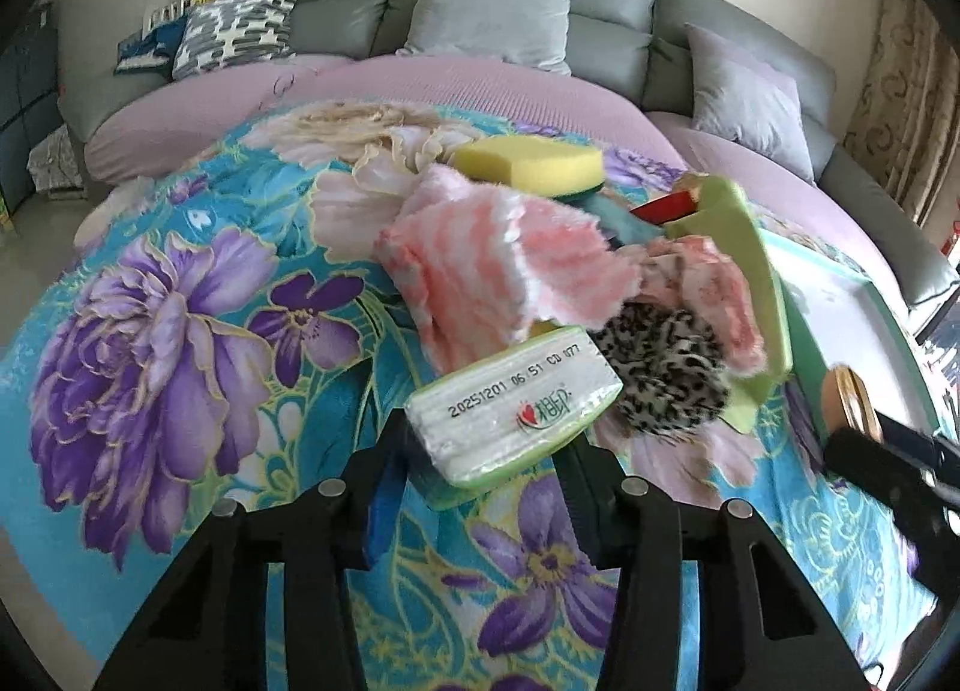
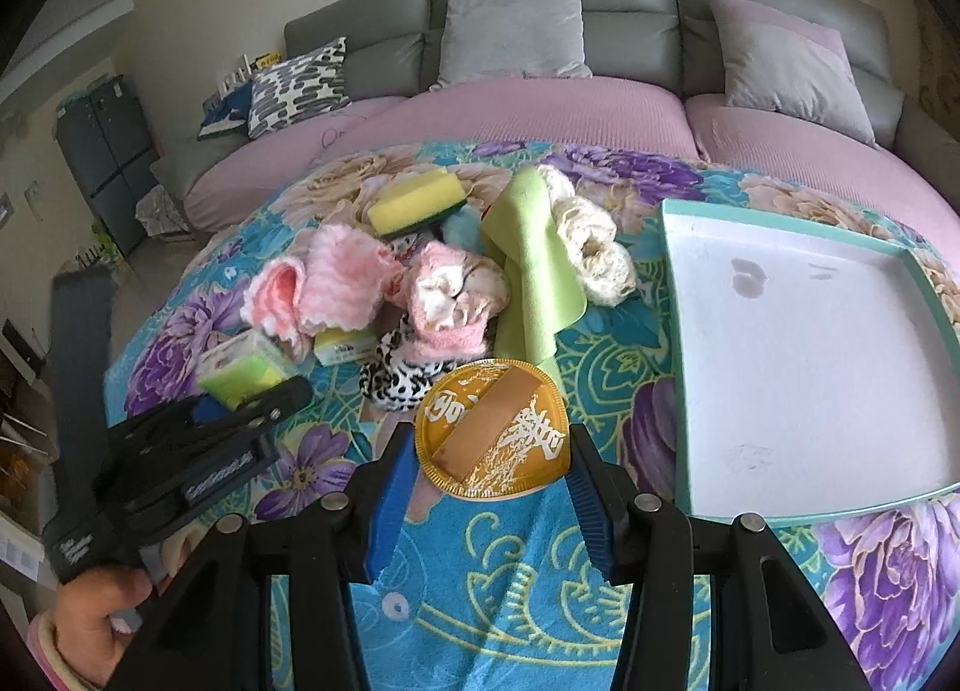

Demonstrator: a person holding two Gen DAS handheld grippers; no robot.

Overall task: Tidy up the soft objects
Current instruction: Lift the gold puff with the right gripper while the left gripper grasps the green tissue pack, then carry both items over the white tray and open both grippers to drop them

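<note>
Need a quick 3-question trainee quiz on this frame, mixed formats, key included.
1. True or false: the teal tray is empty.
2. What sits between the left claw's fingers? A yellow sponge; B tissue pack; C green cloth.
3. Fill in: the right claw grips a round ___ pad with a tan band.

Key: 1 true; 2 B; 3 gold.
</note>
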